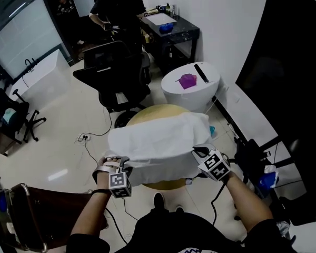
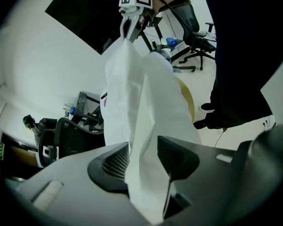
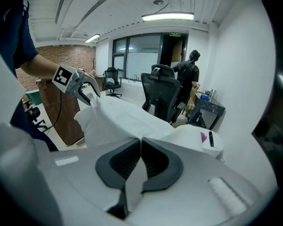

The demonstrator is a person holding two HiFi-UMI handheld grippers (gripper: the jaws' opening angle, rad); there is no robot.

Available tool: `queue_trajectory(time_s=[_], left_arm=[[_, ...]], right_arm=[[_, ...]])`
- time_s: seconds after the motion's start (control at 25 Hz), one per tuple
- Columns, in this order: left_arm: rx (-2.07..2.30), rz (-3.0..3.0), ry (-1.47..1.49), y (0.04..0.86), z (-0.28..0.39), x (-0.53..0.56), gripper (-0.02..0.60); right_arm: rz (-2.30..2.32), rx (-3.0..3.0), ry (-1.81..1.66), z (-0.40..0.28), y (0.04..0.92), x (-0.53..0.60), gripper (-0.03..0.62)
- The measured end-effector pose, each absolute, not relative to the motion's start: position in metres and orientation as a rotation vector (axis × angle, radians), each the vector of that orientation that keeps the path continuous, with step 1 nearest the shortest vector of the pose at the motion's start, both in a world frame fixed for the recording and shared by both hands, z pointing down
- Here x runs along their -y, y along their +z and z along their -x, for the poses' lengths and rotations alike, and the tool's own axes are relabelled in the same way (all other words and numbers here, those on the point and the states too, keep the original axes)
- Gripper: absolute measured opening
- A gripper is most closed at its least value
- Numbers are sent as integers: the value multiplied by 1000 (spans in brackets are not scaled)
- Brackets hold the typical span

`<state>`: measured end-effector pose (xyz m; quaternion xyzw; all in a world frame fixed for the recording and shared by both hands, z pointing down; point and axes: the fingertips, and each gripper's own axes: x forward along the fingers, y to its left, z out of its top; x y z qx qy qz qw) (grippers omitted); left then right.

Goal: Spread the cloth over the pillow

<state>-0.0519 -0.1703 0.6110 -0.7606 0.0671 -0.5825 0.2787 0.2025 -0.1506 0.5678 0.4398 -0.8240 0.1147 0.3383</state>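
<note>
A white cloth (image 1: 157, 141) lies draped over a bulky shape on a round tan table (image 1: 159, 111); the pillow under it is hidden. My left gripper (image 1: 120, 161) is at the cloth's near left corner. In the left gripper view its jaws (image 2: 144, 161) stand apart, with a fold of the cloth (image 2: 146, 102) hanging loosely between them. My right gripper (image 1: 198, 152) holds the near right corner. Its jaws (image 3: 140, 147) are shut on a thin edge of the cloth (image 3: 118, 117). Each gripper shows in the other's view: the right gripper (image 2: 130, 32) and the left gripper (image 3: 88, 96).
A black office chair (image 1: 113, 70) stands beyond the tan table. A white round table (image 1: 195, 91) with a purple thing (image 1: 188, 80) is at the right. A person (image 1: 118, 7) stands by a dark desk (image 1: 174, 30). Cables (image 1: 87, 138) run over the floor.
</note>
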Motion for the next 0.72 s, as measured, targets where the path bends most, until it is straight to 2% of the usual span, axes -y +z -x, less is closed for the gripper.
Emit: queue_trajectory(time_s=[0.16, 0.44, 0.72], left_arm=[[-258, 2127, -1522, 614, 57, 169, 18], [-181, 2263, -1480, 602, 59, 110, 25], [-298, 2306, -1400, 576, 55, 80, 20]], right_arm=[[-1126, 2151, 271, -203, 558, 145, 11], [-1080, 2173, 234, -204, 537, 131, 11], [-996, 2147, 145, -212, 516, 117, 11]])
